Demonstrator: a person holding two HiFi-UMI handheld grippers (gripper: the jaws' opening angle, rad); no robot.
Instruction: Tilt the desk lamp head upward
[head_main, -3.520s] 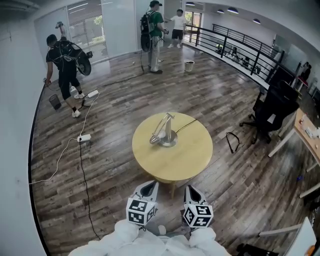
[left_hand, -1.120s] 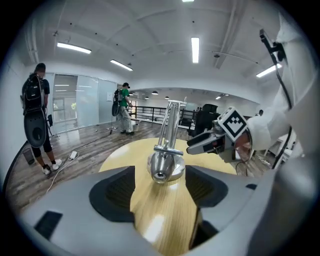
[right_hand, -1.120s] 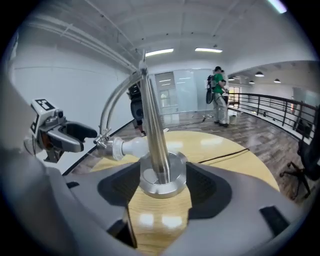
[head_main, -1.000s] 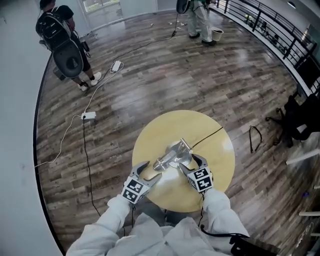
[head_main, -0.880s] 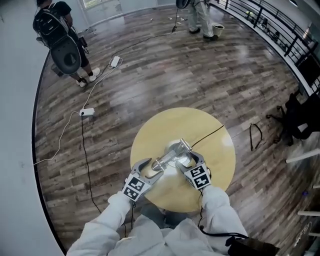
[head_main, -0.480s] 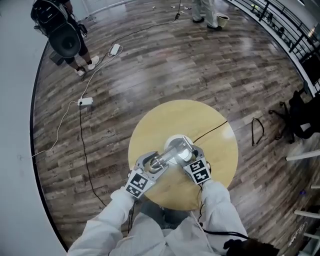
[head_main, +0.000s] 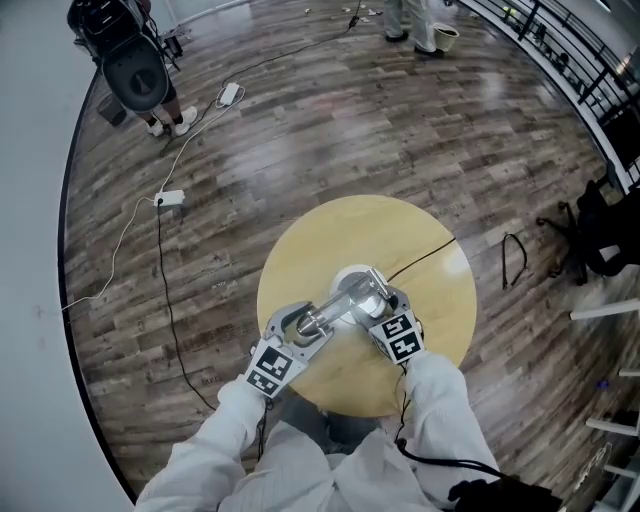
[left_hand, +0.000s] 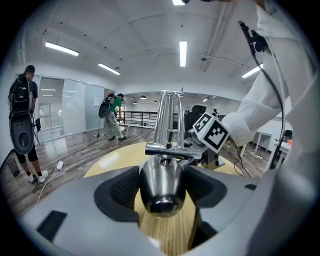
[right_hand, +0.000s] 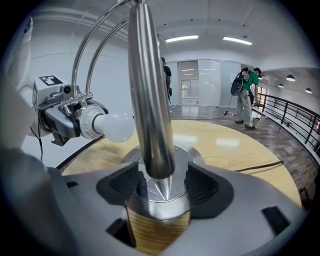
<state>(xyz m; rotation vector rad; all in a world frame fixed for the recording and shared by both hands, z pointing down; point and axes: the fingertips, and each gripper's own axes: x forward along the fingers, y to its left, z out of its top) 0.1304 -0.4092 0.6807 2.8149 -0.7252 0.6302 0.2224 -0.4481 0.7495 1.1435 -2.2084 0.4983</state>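
Note:
The chrome desk lamp stands on the round yellow table, its round base near the middle. Its cone-shaped head leans toward me, low over the table. My left gripper is shut on the lamp head, which fills the space between the jaws. My right gripper is shut on the lamp base, the pads pressing both sides. The stem rises just ahead of it, and the white bulb points out of the head.
A black cord runs from the lamp over the table's right edge. Cables and a power strip lie on the wood floor at left. A person with a backpack stands far left; a black chair is at right.
My left gripper has moved in from beside the lamp head and closed on it. The right gripper stays at the base. The lamp head is still low.

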